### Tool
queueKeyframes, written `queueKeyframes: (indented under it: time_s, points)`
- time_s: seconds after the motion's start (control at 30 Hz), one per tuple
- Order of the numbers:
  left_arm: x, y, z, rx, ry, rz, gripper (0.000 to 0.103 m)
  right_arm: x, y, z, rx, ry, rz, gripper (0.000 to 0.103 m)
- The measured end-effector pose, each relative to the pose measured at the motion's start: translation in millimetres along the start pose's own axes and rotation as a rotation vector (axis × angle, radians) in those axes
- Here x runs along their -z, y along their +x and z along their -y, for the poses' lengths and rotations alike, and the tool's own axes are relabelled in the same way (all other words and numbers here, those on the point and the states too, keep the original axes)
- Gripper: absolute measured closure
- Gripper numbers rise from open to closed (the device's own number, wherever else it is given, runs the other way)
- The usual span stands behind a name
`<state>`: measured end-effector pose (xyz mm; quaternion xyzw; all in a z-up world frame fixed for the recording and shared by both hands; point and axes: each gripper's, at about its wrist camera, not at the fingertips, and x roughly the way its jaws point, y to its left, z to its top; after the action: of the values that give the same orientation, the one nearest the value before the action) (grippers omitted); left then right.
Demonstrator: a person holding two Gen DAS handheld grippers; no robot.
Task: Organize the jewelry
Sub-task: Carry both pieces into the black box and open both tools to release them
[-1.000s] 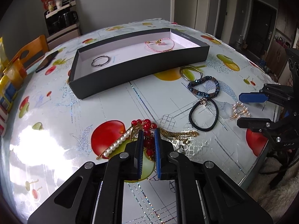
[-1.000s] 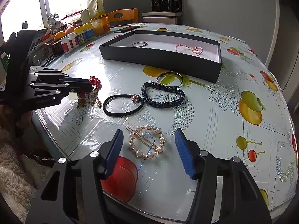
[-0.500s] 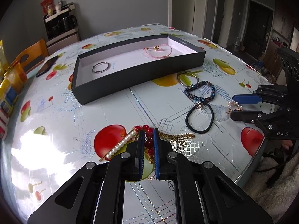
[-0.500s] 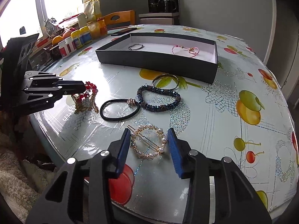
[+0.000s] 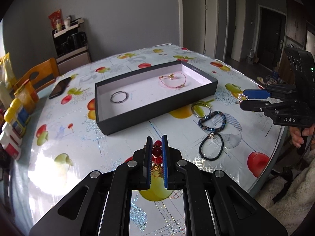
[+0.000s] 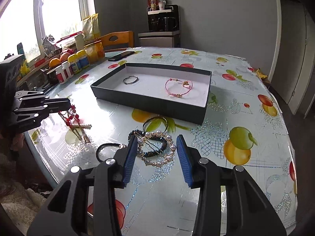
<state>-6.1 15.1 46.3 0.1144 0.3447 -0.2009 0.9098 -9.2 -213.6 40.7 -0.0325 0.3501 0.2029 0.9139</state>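
With both pieces already off the table [image 6: 226, 106], what matters for your next move is where the box [image 5: 157, 108] lies from each hand. From your left gripper [image 5: 156, 153] it sits straight ahead and a little beyond, its long axis running across your view, left end nearer. That gripper is clenched on the red beads [image 5: 157, 150], whose gold chains and pearl bar hang below (the right wrist view shows them dangling clear of the tabletop).

Your right gripper [image 6: 156, 157] is grasping the pearl clip [image 6: 156, 149], pads pressing its two sides; it has just been closing on the clip. From here the box is ahead and slightly left, with the gold ring [image 6: 155, 123] and blue bracelet [image 6: 149, 145] lying on the table between.

I judge the left hand nearer the box's empty middle, between the dark ring [image 5: 119, 96] and the pink bracelet [image 5: 173, 80]. The right hand faces the box's right end, where the pink bracelet lies.
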Motion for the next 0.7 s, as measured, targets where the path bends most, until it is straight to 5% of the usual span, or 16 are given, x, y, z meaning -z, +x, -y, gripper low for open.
queueKeyframes:
  time_s: [0.7]
  points:
    - [-89,-5,-35,-0.033,0.009,0.126,0.094,-80,23,20,-0.005,0.047,0.077,0.062]
